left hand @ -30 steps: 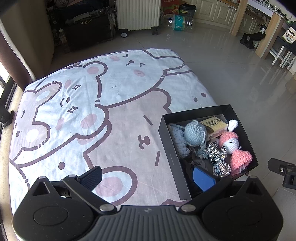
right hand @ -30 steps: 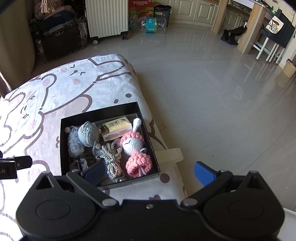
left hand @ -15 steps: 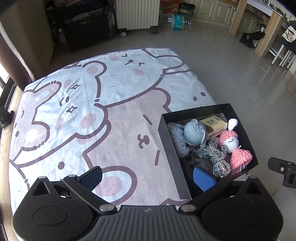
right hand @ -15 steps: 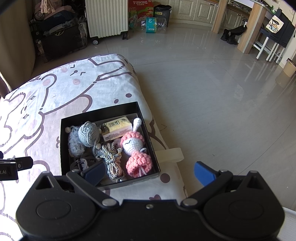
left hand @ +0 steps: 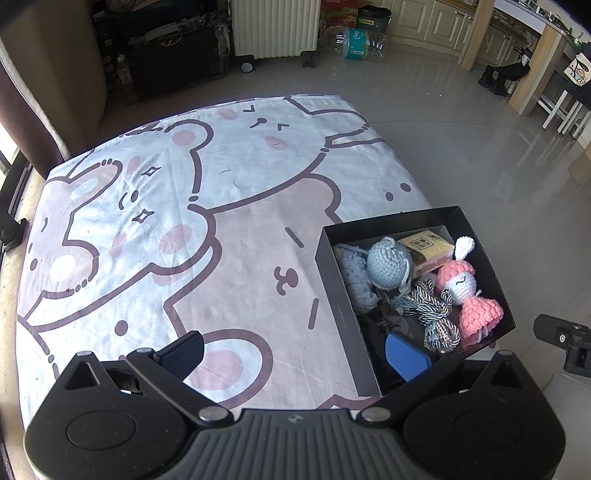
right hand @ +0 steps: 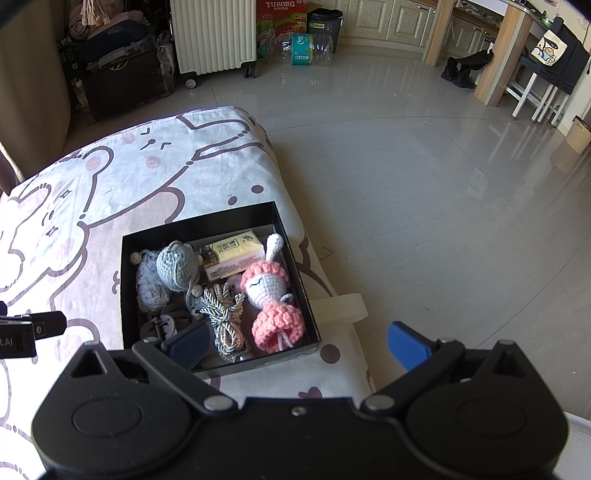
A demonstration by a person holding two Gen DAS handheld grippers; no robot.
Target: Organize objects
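Observation:
A black open box [left hand: 334, 280] [right hand: 207, 224] sits on the cartoon-bear sheet [left hand: 192, 229] near its right edge. Inside lie a pink crochet doll [left hand: 467, 295] [right hand: 273, 299], a grey-blue crochet ball [left hand: 388, 262] [right hand: 177, 264], blue yarn [right hand: 147, 284], a twisted cord bundle [left hand: 434, 310] [right hand: 223, 317], a yellow packet [left hand: 428, 247] [right hand: 236, 253] and a dark item at the near corner. My left gripper [left hand: 295, 354] is open and empty, above the sheet at the box's near left corner. My right gripper [right hand: 295, 345] is open and empty, above the box's near right corner.
Grey tiled floor [right hand: 424, 206] lies right of the sheet's edge. A white radiator [right hand: 212, 33], dark bags [right hand: 118, 74] and a water-bottle pack [right hand: 306, 44] stand at the back. Wooden table legs and chairs [right hand: 517, 74] are at the far right.

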